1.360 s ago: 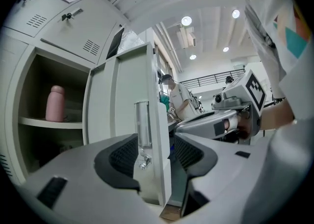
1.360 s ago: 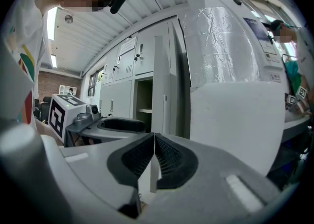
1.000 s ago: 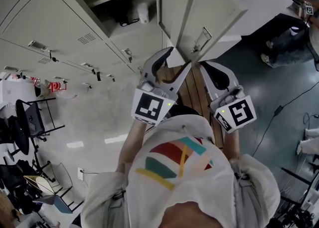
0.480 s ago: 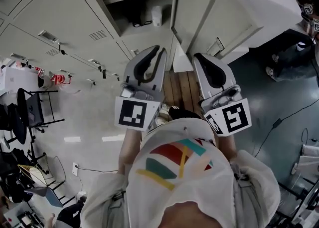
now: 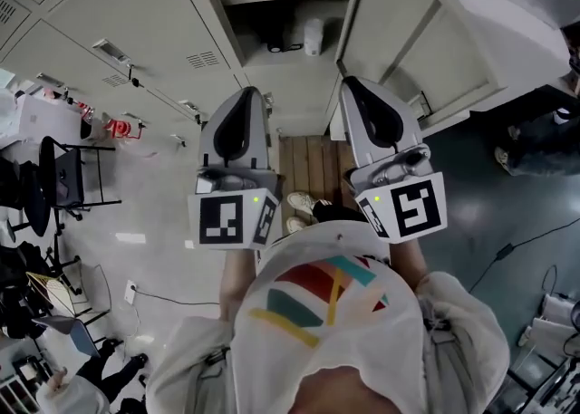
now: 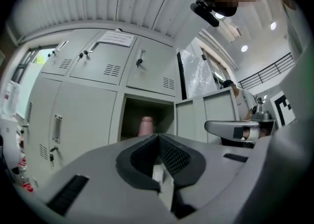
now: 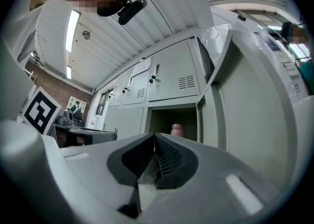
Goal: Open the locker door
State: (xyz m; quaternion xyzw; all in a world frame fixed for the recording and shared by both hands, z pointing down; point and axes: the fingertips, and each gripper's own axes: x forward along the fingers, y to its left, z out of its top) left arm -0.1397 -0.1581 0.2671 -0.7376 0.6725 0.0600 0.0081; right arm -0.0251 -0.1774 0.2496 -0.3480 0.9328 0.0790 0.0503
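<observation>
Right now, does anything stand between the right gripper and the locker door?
Nothing visible does. The locker door already stands open, ahead and to the right of the shut, empty right gripper, with a clear gap between them. The left gripper, also shut, stands farther left.

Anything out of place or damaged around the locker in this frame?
Nothing stands out. The locker door hangs open and looks intact, a pink container stands upright inside, and the left gripper and right gripper are shut, holding nothing.

Head view steeply down; both gripper views toward the same open locker (image 6: 133, 116)
</observation>
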